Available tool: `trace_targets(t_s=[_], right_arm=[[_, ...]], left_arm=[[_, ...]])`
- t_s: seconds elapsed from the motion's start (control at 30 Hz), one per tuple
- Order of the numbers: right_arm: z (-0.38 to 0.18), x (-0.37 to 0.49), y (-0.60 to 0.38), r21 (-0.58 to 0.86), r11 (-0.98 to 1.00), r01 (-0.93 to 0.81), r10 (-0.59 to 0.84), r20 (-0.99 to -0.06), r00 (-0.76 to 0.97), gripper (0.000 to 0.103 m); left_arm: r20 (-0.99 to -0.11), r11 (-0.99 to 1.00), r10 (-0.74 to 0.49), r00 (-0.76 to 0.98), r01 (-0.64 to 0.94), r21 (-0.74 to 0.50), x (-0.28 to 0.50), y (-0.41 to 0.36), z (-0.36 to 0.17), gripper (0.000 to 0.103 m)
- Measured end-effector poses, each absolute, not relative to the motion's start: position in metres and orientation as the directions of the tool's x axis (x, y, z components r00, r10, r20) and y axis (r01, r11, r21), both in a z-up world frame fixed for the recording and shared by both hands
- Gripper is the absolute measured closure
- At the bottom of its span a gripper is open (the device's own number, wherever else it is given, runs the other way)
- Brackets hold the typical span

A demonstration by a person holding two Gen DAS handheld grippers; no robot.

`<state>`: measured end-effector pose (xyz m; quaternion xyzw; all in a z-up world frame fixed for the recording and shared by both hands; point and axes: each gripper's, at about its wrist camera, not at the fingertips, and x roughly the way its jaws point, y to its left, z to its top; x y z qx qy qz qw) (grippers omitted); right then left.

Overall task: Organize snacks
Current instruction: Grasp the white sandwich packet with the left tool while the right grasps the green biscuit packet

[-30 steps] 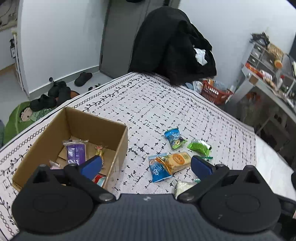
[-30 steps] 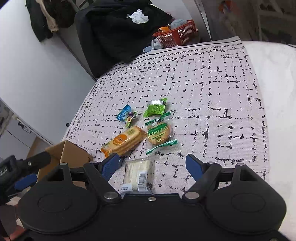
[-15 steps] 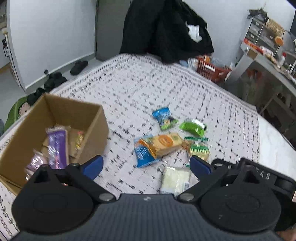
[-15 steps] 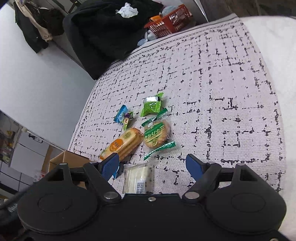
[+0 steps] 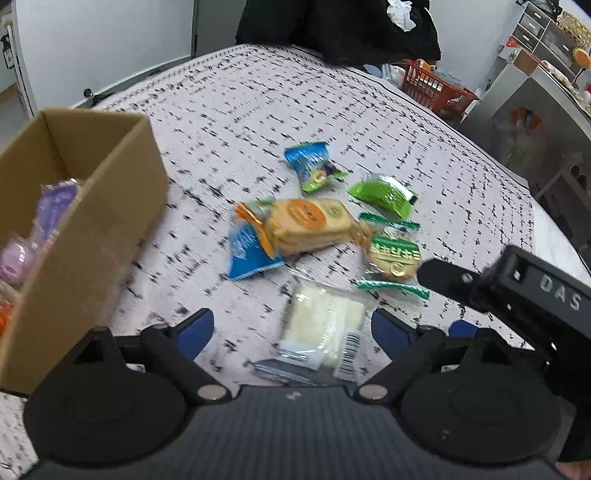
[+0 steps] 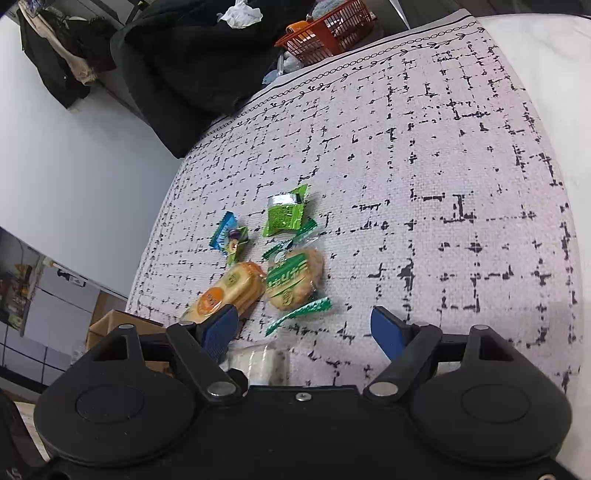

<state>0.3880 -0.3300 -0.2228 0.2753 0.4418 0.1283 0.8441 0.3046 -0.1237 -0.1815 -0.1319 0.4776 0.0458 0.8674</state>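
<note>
Left hand-held gripper (image 5: 291, 328) wide, jaws just narrowing, straddling clear-wrapped white snack (image 5: 323, 325) near edge of bed (image 5: 258, 92), nothing pinched yet. Right hand-held gripper (image 6: 304, 334) open, empty. Lower squarely, close mid-pack (wrapper slippery), then carry left to box (image 5: 92, 206).

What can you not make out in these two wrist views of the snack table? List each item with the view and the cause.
- Cardboard box, left wrist view: cut off by the left edge; the snacks inside are blurred.
- White packet, right wrist view: mostly hidden behind the right tool.
- Blue packet, left wrist view: partly covered by the orange biscuit pack; print blurred.
- Orange basket, right wrist view: contents too small.
</note>
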Motion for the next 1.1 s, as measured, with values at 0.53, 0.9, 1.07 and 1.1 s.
trace_targets(t_s=[0.53,0.9,1.07,1.1], right_arm=[[-0.225,0.403,-0.312,0.518,0.855,-0.032,0.441,-0.691,0.572,0.025],[-0.225,0.421,-0.282,0.418,0.904,-0.087,0.387,-0.715,0.583,0.026],[-0.226,0.42,-0.269,0.334,0.937,-0.102,0.327,-0.733,0.596,0.036],[-0.226,0.418,-0.266,0.305,0.946,-0.109,0.307,-0.738,0.601,0.038]], left_arm=[[-0.866,0.959,-0.055,0.497,-0.215,-0.184,0.314,-0.134,-0.208,0.053],[-0.869,0.939,-0.002,0.494,-0.297,-0.171,0.304,-0.104,-0.197,0.055],[-0.866,0.932,0.033,0.499,-0.329,-0.154,0.302,-0.09,-0.188,0.055],[-0.865,0.929,0.041,0.501,-0.338,-0.152,0.301,-0.087,-0.187,0.055]])
